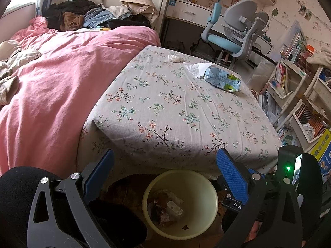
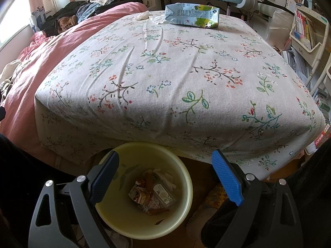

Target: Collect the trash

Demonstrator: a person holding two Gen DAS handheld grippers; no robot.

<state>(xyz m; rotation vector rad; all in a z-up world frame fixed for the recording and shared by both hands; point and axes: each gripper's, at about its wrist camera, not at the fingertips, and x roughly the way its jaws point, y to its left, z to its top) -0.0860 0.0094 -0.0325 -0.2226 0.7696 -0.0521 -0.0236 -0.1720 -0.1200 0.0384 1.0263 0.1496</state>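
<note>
Both sets of jaws are spread wide with nothing between the pads: the left gripper (image 1: 165,166) and the right gripper (image 2: 165,168) each hang over the yellow bin (image 2: 187,188), which I'll use as the landmark for everything else. That bin sits on the floor right against the near edge of the table with the floral cloth (image 2: 175,78), its far rim tucked just under the hanging cloth. Inside it there's already a small heap of trash (image 2: 154,194) at the bottom: crumpled printed wrappers, some whitish paper, something brownish, and a little clear packet with a label, can't make out more than that. The rest of the bin is bare yellow plastic with a dark scrap near the front wall. Trash yet to be collected is all on the far side of the tabletop, well away from the bin: a flattened blue and green drink carton (image 2: 192,16) lying on its side, a white tissue (image 1: 196,68) partly under the carton's left end, and a small crumpled white wad (image 1: 175,57) a bit farther left. Beside the table, left of the bin, is a bed with a pink cover (image 1: 51,72).
</note>
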